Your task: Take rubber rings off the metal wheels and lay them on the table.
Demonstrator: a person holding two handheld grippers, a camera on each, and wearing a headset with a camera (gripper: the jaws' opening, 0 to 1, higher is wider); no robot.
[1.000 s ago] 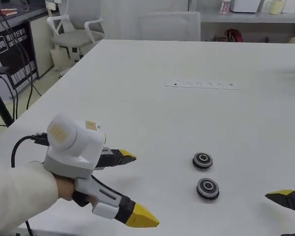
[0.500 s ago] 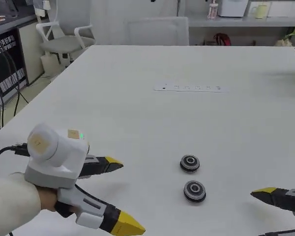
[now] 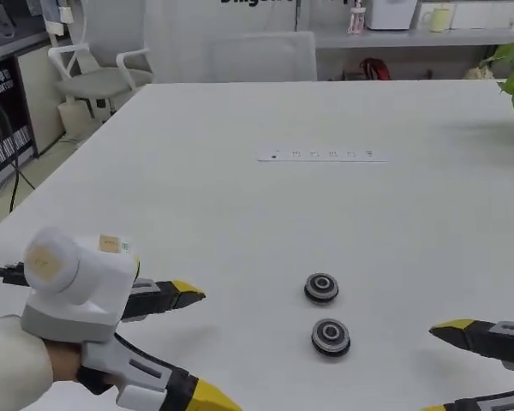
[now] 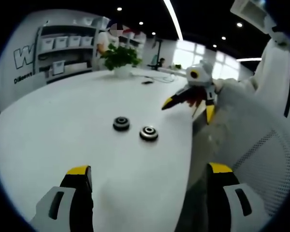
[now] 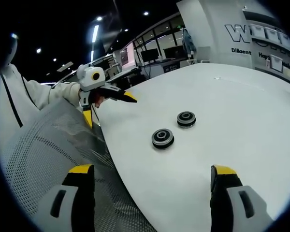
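Only my headset view drifts; the two small metal wheels (image 3: 331,337) with black rubber rings (image 3: 307,288) lie unmoved on the white table (image 3: 240,188) between my left gripper (image 3: 214,349) and right gripper (image 3: 433,368), both spread and empty; a glancing pinch could send one rolling.

Black rubber rings (image 3: 308,290) circle the grey metal wheels (image 3: 326,333) on a plain white table (image 3: 240,214).

Your left gripper (image 3: 216,349) and right gripper (image 3: 433,368), jaws spread, flank the near wheel (image 3: 331,336) and far wheel (image 3: 321,288), both flat on the surface (image 3: 240,197).
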